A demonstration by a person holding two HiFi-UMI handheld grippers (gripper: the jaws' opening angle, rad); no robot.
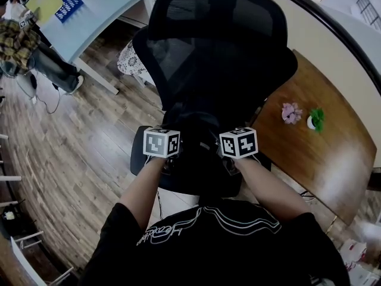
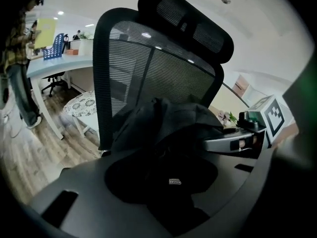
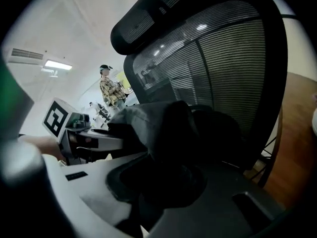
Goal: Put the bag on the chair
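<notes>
At the far left, one person (image 1: 18,37) in a plaid shirt stands by one pale blue table (image 1: 104,11). Near that table's left end lie one yellow sheet (image 1: 43,2) and one blue basket (image 1: 70,2), side by side. One round white table (image 1: 130,59) with a lacy pattern stands on the wood floor (image 1: 77,136), between the blue table and the chair.

One black mesh chair (image 1: 208,46) fills the middle. One black bag (image 1: 199,127) sits on its seat, midway between the side edges and close in front of the backrest. Two grippers reach the bag from the seat's front edge, shown by the left marker cube (image 1: 161,142) and the right marker cube (image 1: 239,142). The left gripper (image 2: 166,180) has its jaws parted, and loose bag cloth lies between them without being pinched. The right gripper (image 3: 158,182) has its jaws nearly together and nips a bunched fold of the bag.

To the right stands one wooden table (image 1: 333,159). Near its edge that faces the chair are one pink flower (image 1: 291,112) and one green plant (image 1: 316,118) in a white pot, just beside each other.
</notes>
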